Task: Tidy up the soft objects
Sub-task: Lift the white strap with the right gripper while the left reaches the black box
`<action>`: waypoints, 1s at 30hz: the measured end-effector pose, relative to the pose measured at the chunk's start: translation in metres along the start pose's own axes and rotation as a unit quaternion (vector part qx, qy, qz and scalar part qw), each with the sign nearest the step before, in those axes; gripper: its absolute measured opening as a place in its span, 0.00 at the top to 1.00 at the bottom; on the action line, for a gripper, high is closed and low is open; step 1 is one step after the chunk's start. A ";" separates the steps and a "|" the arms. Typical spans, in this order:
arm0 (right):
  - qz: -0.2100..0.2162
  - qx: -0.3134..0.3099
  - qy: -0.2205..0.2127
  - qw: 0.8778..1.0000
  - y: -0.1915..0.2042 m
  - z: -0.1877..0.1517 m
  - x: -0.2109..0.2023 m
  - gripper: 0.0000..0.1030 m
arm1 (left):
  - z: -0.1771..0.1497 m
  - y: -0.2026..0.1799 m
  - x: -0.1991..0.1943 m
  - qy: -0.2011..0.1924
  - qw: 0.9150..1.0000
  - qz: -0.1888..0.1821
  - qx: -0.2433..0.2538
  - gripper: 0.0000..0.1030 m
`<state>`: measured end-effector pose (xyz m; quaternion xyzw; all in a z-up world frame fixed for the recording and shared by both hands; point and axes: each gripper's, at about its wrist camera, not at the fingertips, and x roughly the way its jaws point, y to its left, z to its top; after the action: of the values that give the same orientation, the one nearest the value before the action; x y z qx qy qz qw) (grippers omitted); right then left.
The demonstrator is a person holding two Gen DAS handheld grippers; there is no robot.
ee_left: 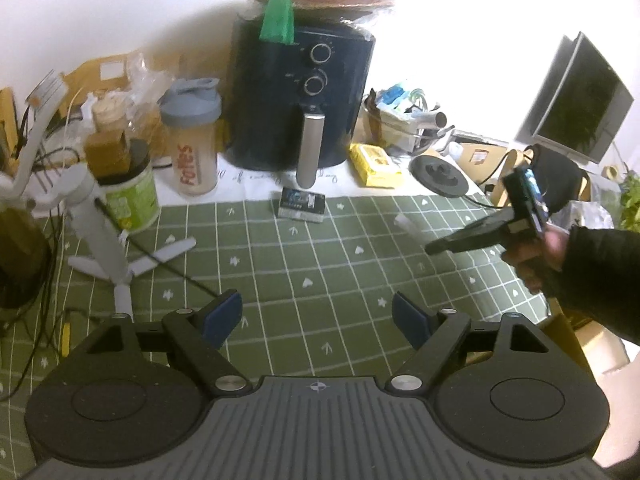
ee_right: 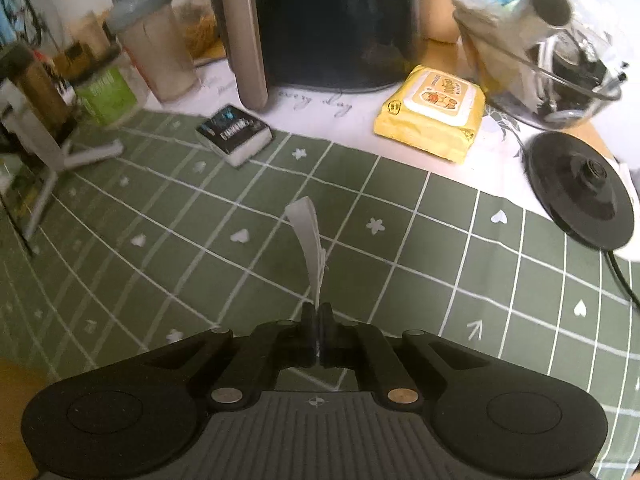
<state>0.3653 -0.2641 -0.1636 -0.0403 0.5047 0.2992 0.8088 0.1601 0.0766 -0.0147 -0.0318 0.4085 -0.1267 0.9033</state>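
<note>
My right gripper (ee_right: 318,316) is shut on a thin white wipe (ee_right: 308,240), which sticks up and forward from the jaws above the green checked tablecloth (ee_right: 200,240). In the left wrist view the right gripper (ee_left: 434,247) is at the right, held in a hand, with the white wipe (ee_left: 404,224) at its tip. A yellow pack of wet wipes (ee_right: 430,120) lies ahead of it by the air fryer; the pack also shows in the left wrist view (ee_left: 374,164). My left gripper (ee_left: 318,316) is open and empty above the cloth.
A dark air fryer (ee_left: 300,100) stands at the back with a shaker bottle (ee_left: 194,136) and a green tub (ee_left: 128,196) to its left. A small dark box (ee_right: 234,134), a white tripod stand (ee_left: 104,240), a black kettle base (ee_right: 580,196) and a glass bowl of clutter (ee_right: 560,60) ring the cloth.
</note>
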 end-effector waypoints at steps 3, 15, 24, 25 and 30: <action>0.006 0.010 -0.011 1.000 0.002 -0.005 -0.014 0.97 | 0.008 -0.003 0.010 0.001 1.000 0.003 0.012 0.20; -0.016 0.054 -0.049 0.997 0.008 -0.031 -0.071 0.97 | 0.031 -0.009 0.063 0.017 0.998 0.027 0.046 0.20; -0.027 0.115 -0.070 0.991 0.006 -0.058 -0.100 0.96 | 0.042 -0.009 0.100 0.028 0.997 0.028 0.060 0.20; -0.027 0.123 -0.072 0.989 0.006 -0.060 -0.103 0.96 | 0.043 -0.009 0.103 0.026 0.998 0.026 0.058 0.20; -0.025 0.158 -0.082 0.984 0.006 -0.077 -0.116 0.97 | 0.051 -0.010 0.124 0.016 0.998 0.022 0.062 0.19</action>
<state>0.2647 -0.3389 -0.1018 0.0998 0.4760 0.1978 0.8511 0.2746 0.0327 -0.0704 0.0352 0.4152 -0.1328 0.8993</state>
